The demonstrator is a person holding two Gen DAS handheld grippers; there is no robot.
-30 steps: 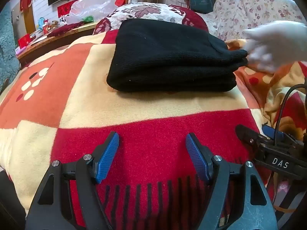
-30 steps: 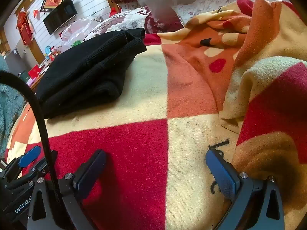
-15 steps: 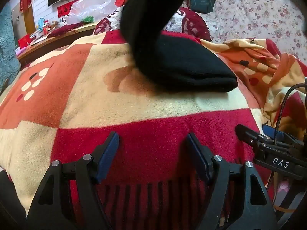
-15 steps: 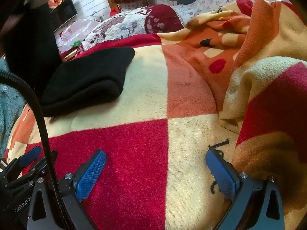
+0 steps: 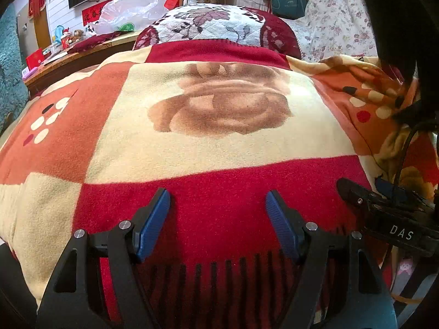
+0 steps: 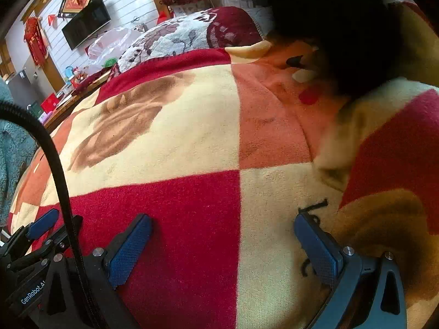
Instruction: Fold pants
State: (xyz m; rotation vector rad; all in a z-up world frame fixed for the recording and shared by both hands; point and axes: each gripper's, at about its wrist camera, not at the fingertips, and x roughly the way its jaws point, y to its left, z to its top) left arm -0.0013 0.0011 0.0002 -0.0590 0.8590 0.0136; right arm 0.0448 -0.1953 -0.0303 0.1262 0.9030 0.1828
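The black pants [image 5: 395, 22] are a dark blurred mass at the upper right edge of the left wrist view, lifted off the blanket. They also fill the top right of the right wrist view [image 6: 343, 27]. My left gripper [image 5: 218, 219] is open and empty, resting low over the red square of the blanket [image 5: 219, 126]. My right gripper [image 6: 222, 244] is open and empty over the blanket [image 6: 175, 142]. The other gripper's body shows at each view's side edge.
A floral pillow [image 5: 216, 24] lies at the blanket's far end. A wooden shelf with small items [image 5: 55, 52] and a plastic bag [image 5: 126, 11] stand far left. A bunched fold of blanket [image 6: 389, 142] rises on the right. A black cable [image 6: 55, 153] crosses the left.
The folded black pants have been lifted off the blanket's middle and carried up and to the right. The brown flower print underneath is now bare. Both grippers have stayed still.
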